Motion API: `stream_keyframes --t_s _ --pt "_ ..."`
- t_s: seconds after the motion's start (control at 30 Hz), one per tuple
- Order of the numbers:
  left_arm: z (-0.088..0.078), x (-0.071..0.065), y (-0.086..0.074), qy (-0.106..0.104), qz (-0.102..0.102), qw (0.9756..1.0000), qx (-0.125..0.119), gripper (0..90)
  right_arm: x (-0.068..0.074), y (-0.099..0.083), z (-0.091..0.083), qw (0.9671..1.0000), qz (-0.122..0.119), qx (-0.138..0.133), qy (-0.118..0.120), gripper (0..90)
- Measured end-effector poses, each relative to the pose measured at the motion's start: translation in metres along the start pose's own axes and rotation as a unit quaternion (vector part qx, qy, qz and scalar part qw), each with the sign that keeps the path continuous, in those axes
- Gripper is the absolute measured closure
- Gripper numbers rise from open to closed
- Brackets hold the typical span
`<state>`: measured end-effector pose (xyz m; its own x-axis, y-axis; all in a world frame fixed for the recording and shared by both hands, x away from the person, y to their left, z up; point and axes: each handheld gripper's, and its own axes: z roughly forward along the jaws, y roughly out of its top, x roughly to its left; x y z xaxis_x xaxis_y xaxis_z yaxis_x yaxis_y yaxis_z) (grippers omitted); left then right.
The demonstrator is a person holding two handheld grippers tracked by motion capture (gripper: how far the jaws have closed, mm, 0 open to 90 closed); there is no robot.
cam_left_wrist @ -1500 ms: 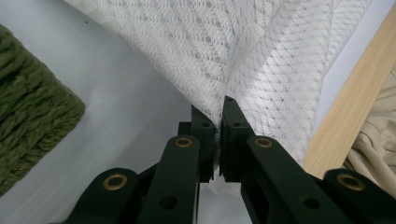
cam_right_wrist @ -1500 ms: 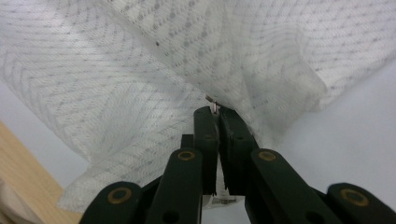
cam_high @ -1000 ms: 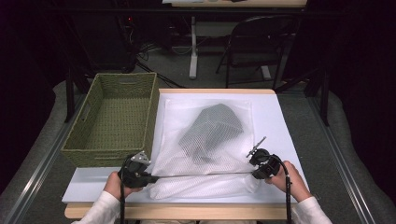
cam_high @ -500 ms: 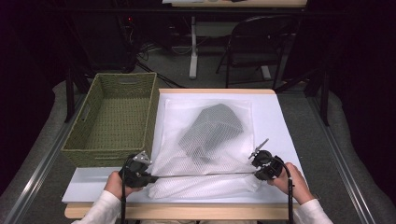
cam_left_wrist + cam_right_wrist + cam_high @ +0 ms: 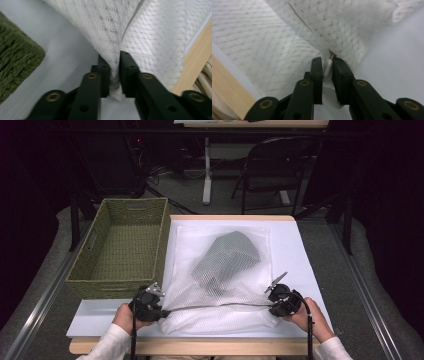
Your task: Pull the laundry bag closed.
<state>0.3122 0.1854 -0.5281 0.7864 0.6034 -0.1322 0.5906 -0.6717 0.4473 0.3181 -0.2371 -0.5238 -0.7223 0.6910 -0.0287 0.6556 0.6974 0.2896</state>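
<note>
Two grippers sit at the near edge of the white mesh laundry bag (image 5: 220, 270), one at each end of its zip line. Left gripper (image 5: 159, 311): jaws have just been opening, mesh fabric bunched between them in the left gripper view (image 5: 113, 75); pads look close to the cloth, but whether they press on it I can't tell. Right gripper (image 5: 272, 302): jaws likewise just opening, white zipper pull (image 5: 328, 67) standing in the gap with space on both sides, so the pads look off it.

Bag lies flat on the white table sheet (image 5: 295, 250), just beside the green woven basket (image 5: 125, 245), a grey garment (image 5: 227, 257) inside it showing through the mesh.

Risks, as judged:
- With both holds slackening at once, the taut near edge may sag and the zip line lose its tension (harder to find the pull again).
- Mesh could snag on a jaw corner as the left one comes away, dragging the bag toward the table edge.
- Pull tab is small; a re-grip could catch fabric instead.

Hard to make out: whether the zip is fully shut along its length; what the garment is; the bag's near flap under the zip line, folded and partly hidden by both hands.
</note>
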Motion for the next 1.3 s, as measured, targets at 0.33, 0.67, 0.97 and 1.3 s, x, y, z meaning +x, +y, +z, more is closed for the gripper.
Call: stream_keyframes --t_s 0.33,0.67,0.97,1.3 --pt "-0.012 -0.003 -0.001 -0.002 -0.008 0.9999 -0.012 39.8 0.005 -0.007 -0.010 0.9995 0.005 -0.030 -0.001 40.2" --pt "-0.029 -0.015 -0.010 0.023 -0.012 0.9985 -0.047 21.2 0.009 -0.026 -0.034 0.9977 0.007 -0.064 -0.023 15.6" --pt "-0.047 -0.023 -0.033 0.037 -0.024 0.9963 -0.073 15.2 0.022 -0.050 -0.043 0.9936 0.027 -0.093 -0.057 8.2" --pt "-0.058 -0.028 -0.056 0.051 -0.035 0.9927 -0.103 13.5 0.031 -0.081 -0.043 0.9879 0.088 -0.099 -0.080 1.9"
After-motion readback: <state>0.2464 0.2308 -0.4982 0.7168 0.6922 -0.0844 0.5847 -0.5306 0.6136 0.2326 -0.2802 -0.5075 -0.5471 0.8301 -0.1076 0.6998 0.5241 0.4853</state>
